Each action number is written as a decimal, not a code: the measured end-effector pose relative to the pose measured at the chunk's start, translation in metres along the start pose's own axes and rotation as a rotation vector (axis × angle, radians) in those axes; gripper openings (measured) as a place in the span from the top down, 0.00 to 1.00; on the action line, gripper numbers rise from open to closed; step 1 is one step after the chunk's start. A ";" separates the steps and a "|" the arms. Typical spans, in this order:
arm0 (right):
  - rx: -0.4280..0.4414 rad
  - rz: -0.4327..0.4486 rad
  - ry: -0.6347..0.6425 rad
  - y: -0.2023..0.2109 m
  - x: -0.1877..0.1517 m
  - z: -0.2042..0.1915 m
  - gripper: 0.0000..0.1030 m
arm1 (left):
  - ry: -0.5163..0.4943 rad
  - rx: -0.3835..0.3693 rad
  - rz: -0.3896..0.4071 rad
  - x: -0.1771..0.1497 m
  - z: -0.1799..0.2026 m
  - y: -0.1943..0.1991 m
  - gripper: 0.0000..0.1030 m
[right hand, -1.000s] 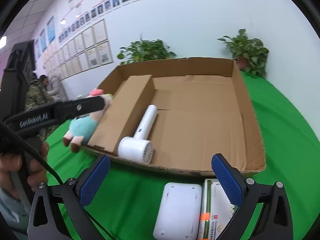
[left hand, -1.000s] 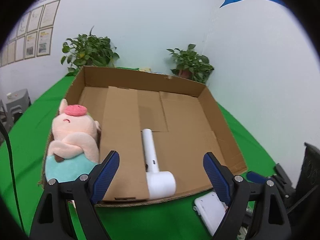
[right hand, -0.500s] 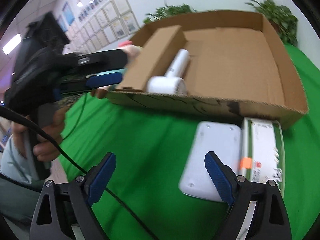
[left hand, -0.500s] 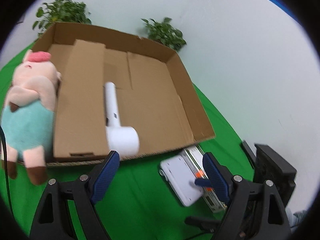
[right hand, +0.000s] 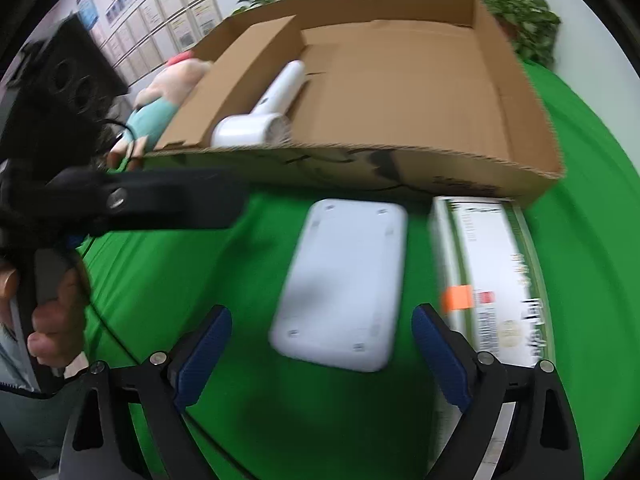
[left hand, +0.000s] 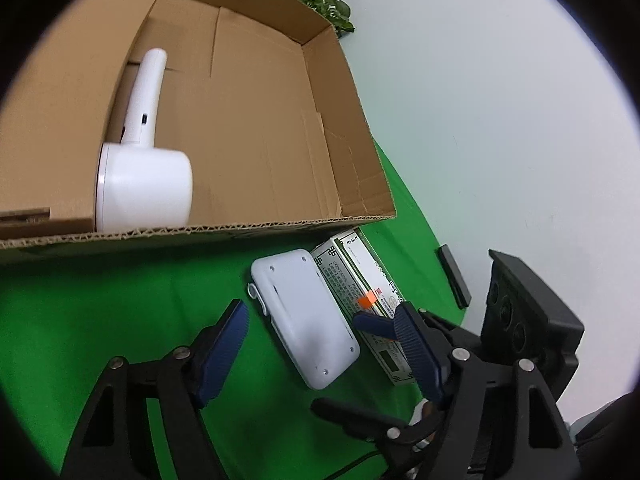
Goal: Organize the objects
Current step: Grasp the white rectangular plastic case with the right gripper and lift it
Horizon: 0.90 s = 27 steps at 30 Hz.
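Observation:
A flat white rounded device (left hand: 304, 322) (right hand: 344, 284) lies on the green cloth in front of a cardboard box (left hand: 280, 128) (right hand: 404, 168). A green-and-white carton (left hand: 368, 308) (right hand: 492, 280) lies right beside it. A white hair dryer (left hand: 140, 160) (right hand: 264, 116) lies inside the box. A plush pig (right hand: 160, 104) leans on the box's left outer side. My left gripper (left hand: 320, 352) is open, with the white device between its fingers. My right gripper (right hand: 320, 352) is open, just short of the device's near end. The right gripper's blue fingertip (left hand: 372, 324) shows over the carton.
A black bar (left hand: 454, 276) lies on the cloth by the white wall. Potted plants (right hand: 520, 12) stand behind the box. A divider flap (right hand: 240, 80) stands inside the box's left part. The left gripper's body and the hand holding it (right hand: 52, 300) fill the right view's left side.
Both grippers have swung down and forward from above the box to the white device on the cloth. Both stay open. The device and carton have not moved.

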State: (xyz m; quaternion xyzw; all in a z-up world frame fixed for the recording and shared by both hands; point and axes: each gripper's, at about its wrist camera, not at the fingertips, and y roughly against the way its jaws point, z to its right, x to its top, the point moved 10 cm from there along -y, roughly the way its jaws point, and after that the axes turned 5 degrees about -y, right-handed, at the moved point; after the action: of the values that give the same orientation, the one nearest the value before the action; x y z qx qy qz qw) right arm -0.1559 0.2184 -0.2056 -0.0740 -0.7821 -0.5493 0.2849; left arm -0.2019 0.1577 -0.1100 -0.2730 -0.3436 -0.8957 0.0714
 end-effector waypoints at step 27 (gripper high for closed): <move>0.066 -0.040 -0.080 0.029 -0.049 -0.005 0.36 | 0.186 -0.074 -0.148 -0.050 -0.008 -0.029 0.62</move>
State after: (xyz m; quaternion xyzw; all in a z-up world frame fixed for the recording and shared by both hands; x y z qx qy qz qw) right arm -0.1010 0.2347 -0.2063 -0.0708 -0.8120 -0.5253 0.2444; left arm -0.1729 0.1715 -0.1585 -0.1650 -0.3215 -0.9320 0.0267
